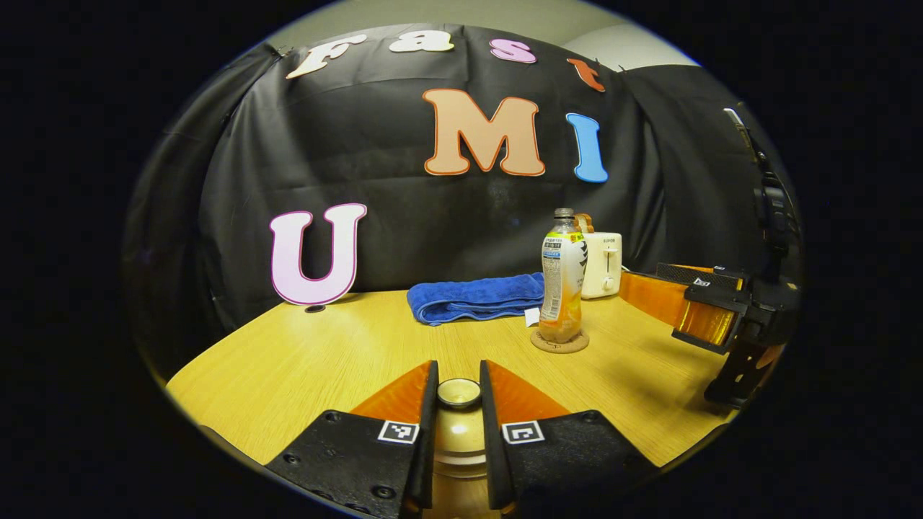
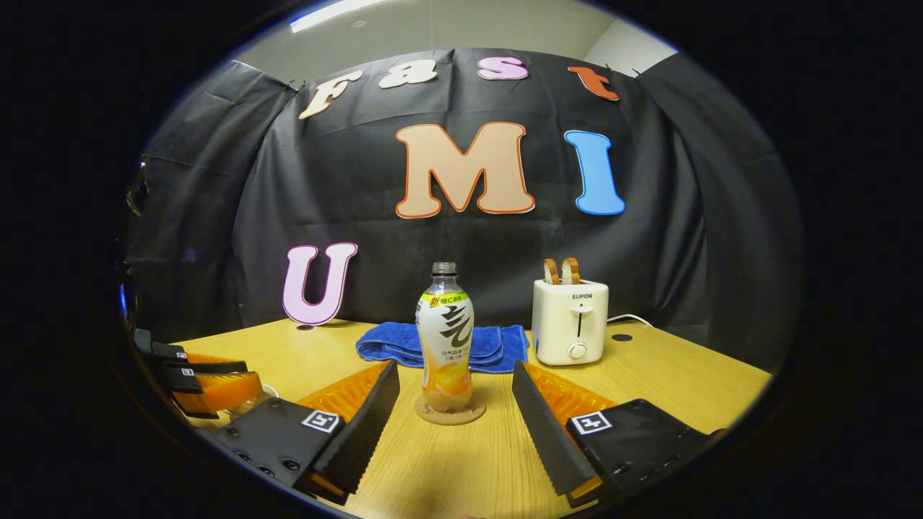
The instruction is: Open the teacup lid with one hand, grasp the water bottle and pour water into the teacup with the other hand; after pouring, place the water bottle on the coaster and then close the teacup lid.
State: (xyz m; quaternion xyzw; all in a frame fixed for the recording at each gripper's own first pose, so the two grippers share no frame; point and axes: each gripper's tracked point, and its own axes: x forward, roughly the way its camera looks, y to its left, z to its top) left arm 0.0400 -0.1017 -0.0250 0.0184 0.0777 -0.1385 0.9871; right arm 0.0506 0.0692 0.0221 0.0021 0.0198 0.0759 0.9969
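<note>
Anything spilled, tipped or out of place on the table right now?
Nothing stands out. The water bottle stands upright on its coaster, no spill shows on the table, the blue towel lies folded, and the left claw straddles the teacup lid knob.

Sharp, evenly lit fisheye views, edges bowed, soft shadows.

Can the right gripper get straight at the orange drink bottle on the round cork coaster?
Probably yes: the right gripper is open, the bottle stands upright ahead between its fingers, with bare table between.
</note>
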